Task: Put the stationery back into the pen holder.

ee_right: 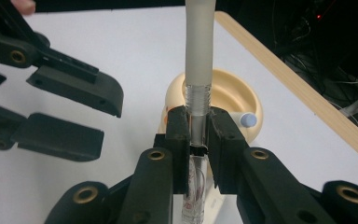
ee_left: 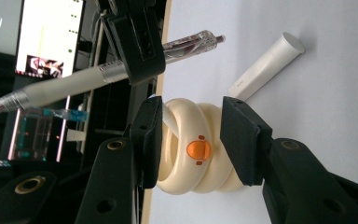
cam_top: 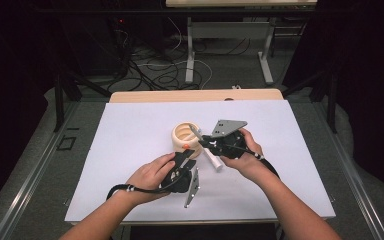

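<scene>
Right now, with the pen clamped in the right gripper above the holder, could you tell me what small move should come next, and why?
Probably lower the pen tip-first into the cream holder. The right gripper is shut on the pen's barrel with the tip over the holder's mouth, and the left gripper brackets the holder's sides to steady it. One pen already stands inside, so aim beside it.

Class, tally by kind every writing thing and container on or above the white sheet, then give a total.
Pens: 2, one in the right gripper, one inside the holder
White caps or tubes: 1
Cream ringed holders: 1
Total: 4
</scene>
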`<state>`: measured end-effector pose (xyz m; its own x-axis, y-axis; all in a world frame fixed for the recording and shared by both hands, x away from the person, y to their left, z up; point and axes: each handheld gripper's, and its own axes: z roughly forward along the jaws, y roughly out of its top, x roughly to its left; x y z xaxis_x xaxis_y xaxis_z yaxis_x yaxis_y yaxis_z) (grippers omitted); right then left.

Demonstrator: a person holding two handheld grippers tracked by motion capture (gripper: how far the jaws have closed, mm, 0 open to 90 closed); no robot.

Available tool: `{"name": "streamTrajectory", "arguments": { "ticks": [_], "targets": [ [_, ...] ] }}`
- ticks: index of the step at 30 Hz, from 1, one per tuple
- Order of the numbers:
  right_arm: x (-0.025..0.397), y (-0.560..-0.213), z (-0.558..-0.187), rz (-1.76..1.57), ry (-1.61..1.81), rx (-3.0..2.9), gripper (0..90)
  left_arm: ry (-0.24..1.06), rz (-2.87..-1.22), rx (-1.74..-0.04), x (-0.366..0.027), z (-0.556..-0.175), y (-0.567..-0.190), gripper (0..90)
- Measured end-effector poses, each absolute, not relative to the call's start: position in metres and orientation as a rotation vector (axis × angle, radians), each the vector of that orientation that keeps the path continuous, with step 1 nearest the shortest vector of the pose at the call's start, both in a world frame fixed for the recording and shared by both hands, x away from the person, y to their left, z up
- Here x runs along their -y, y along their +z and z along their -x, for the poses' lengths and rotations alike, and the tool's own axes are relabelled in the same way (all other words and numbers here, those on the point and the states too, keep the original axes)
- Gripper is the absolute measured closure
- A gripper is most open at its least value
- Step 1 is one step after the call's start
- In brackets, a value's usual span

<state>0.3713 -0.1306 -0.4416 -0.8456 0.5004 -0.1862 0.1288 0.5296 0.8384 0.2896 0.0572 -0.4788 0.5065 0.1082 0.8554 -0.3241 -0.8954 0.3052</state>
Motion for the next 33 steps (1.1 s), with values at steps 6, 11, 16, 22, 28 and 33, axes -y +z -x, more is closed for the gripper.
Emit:
{"name": "streamTrajectory", "arguments": {
  "ticks": [6, 11, 16, 22, 28, 33],
  "targets": [
    [0.131, -0.438, -0.379, -0.578, 1.34, -2.318, 79.6, 1.323, -2.273, 0.041, -0.063, -0.298, -0.478, 52.7],
    [0.132, -0.434, -0.385, -0.634, 1.425, -2.269, 79.6, 1.224, -2.213, -0.167, -0.073, -0.307, -0.472, 46.8],
    [0.131, -0.432, -0.39, -0.699, 1.49, -2.217, 79.6, 1.116, -2.202, -0.345, -0.084, -0.316, -0.471, 43.6],
    [0.126, -0.431, -0.395, -0.754, 1.546, -2.168, 79.6, 1.029, -2.193, -0.499, -0.095, -0.326, -0.48, 43.2],
    [0.12, -0.433, -0.403, -0.804, 1.586, -2.126, 79.6, 0.937, -2.162, -0.627, -0.106, -0.332, -0.486, 39.3],
    [0.113, -0.436, -0.408, -0.862, 1.629, -2.059, 79.5, 0.871, -2.124, -0.696, -0.112, -0.335, -0.493, 36.8]
  ]
}}
